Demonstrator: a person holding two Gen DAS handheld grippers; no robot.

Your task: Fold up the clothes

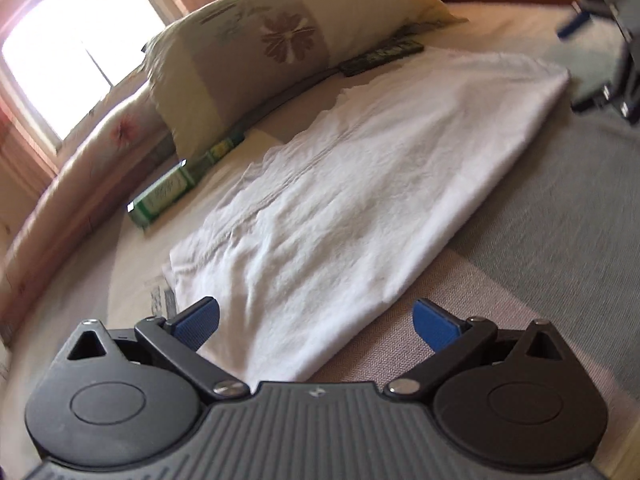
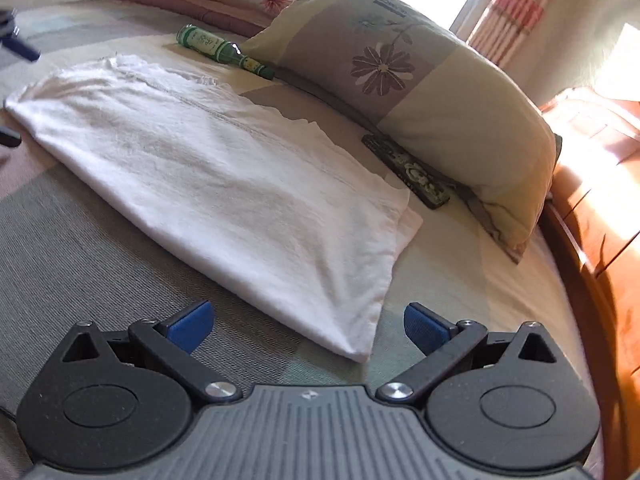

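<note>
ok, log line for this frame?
left gripper: open, empty | right gripper: open, empty | white garment: flat on bed, folded lengthwise

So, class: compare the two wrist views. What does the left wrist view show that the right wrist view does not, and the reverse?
Left only: the left claw, open, at one end of the white garment.
Right only: the right claw, open, at the opposite end; a wooden bed frame.
Both: garment, floral pillow, green bottle, dark remote, window.
</note>
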